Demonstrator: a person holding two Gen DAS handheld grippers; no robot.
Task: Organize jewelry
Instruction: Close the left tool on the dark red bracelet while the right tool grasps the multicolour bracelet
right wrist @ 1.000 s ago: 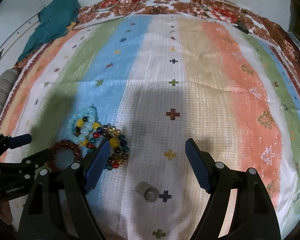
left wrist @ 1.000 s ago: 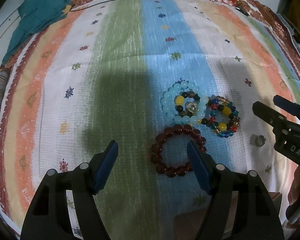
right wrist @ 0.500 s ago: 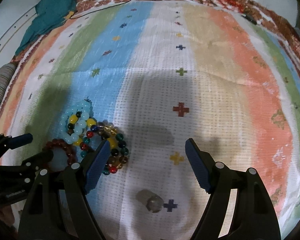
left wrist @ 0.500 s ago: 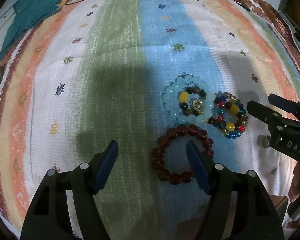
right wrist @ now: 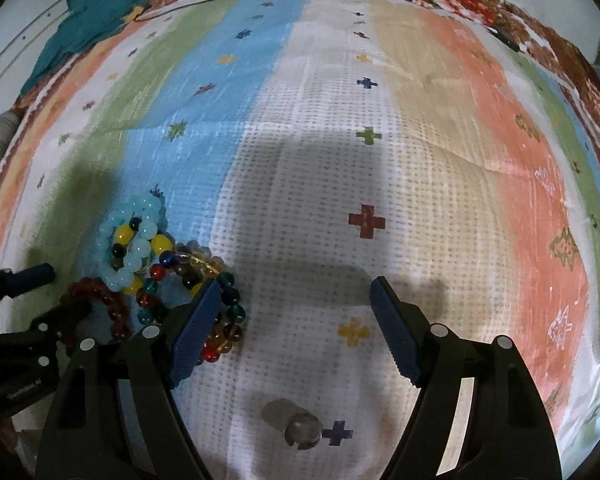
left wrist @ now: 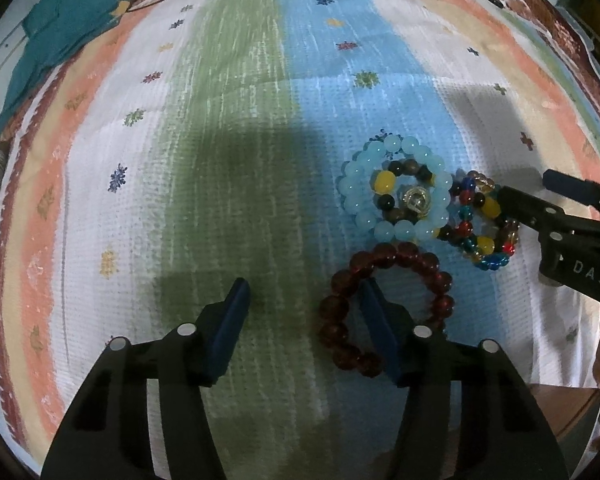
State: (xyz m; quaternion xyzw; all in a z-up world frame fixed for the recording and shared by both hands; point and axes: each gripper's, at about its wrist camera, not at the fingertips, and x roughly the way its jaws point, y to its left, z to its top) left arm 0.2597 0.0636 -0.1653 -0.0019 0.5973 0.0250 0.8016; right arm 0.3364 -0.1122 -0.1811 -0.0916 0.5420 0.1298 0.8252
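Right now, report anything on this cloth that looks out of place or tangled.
The bracelets are heaped: the light blue bracelet overlaps the multicolored bracelet, and the dark red bracelet touches them. A small clear bead lies alone, apart from the pile.

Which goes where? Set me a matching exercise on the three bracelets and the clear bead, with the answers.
1 dark red bracelet
2 light blue bracelet
3 multicolour bracelet
4 clear bead

A beside a dark blue cross
B at the right gripper's left finger
C ringing dark and yellow beads
D at the left gripper's right finger

Pairs: 1-D, 2-C, 3-B, 4-A
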